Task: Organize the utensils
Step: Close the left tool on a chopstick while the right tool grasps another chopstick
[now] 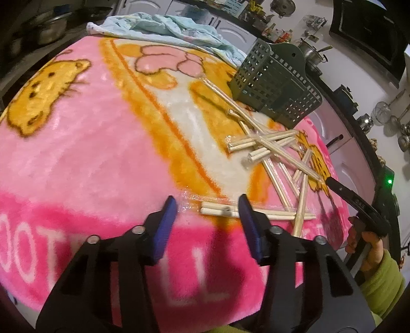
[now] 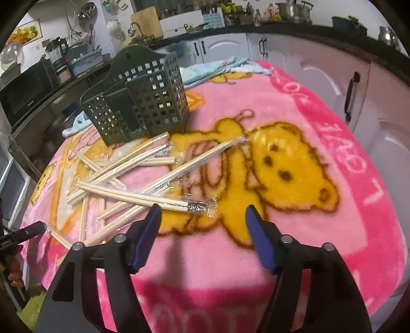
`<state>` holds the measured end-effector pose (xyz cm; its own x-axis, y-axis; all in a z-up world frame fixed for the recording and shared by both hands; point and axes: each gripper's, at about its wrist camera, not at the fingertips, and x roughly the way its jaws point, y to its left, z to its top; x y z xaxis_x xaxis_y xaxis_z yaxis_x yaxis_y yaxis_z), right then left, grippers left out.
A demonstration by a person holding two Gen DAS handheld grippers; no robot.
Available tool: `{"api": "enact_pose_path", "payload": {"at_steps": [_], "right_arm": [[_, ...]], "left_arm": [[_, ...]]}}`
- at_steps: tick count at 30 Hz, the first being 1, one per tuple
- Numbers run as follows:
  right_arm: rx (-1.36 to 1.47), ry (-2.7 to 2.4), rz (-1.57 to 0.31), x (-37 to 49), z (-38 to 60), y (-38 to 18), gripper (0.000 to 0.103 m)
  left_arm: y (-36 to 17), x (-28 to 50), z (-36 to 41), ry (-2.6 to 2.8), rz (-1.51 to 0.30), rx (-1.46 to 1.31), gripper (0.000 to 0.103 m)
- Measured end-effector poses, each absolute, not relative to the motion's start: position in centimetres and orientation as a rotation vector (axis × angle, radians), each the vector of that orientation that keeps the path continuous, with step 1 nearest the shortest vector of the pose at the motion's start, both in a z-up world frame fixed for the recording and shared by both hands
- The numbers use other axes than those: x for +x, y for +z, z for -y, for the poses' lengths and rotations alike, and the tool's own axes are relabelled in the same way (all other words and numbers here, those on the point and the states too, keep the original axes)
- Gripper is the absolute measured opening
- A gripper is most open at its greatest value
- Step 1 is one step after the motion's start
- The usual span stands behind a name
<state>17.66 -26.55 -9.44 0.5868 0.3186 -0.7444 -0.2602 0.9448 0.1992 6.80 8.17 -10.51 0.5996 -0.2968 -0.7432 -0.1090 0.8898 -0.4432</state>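
Several pairs of wooden chopsticks in clear wrappers lie in a loose crossed pile (image 1: 271, 146) (image 2: 133, 174) on a pink bear-print blanket (image 1: 89, 153) (image 2: 294, 230). A dark green perforated utensil holder (image 1: 276, 82) (image 2: 138, 100) stands behind the pile. My left gripper (image 1: 207, 205) is open and empty, with one wrapped pair (image 1: 230, 210) lying just in front of its right finger. My right gripper (image 2: 202, 212) is open and empty, with the tip of a wrapped pair (image 2: 153, 198) just ahead of its left finger. The right gripper also shows at the right edge of the left wrist view (image 1: 358, 202).
A light blue cloth (image 1: 164, 28) (image 2: 217, 68) is bunched at the blanket's far edge. Kitchen counters with pots, jars and appliances (image 2: 294, 11) and white cabinets (image 2: 353, 97) surround the table. The blanket edge drops off close behind the holder.
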Motion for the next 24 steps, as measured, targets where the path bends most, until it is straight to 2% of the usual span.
{"api": "enact_pose_path", "payload": {"at_steps": [3,5,6,8,15,24], "right_arm": [[0.089,0.355,-0.908,18.5,26.4,-10.1,0.046],[0.098,0.369,-0.925,18.8,26.2,-10.4,0.029],[0.098,0.373,-0.925,18.8,26.1,-10.6,0.025],[0.092,0.383,-0.913,18.7,26.0,-10.5,0.006],[0.061,0.386,-0.837,18.0,25.7,-9.0,0.001],[-0.001,0.41,-0.733,17.5,24.5,-5.1,0.001]], "left_arm": [[-10.6,6.9,-8.2,-0.106,-0.934,-0.473,0.03],[-10.7,6.9,-8.2,-0.104,-0.937,-0.472,0.024],[-10.8,7.0,-8.3,-0.098,-0.938,-0.469,0.02],[-10.9,7.1,-8.4,-0.098,-0.938,-0.467,0.014],[-10.8,7.4,-8.3,-0.122,-0.928,-0.461,0.002],[-8.8,7.8,-9.3,-0.118,-0.842,-0.444,0.001]]}}
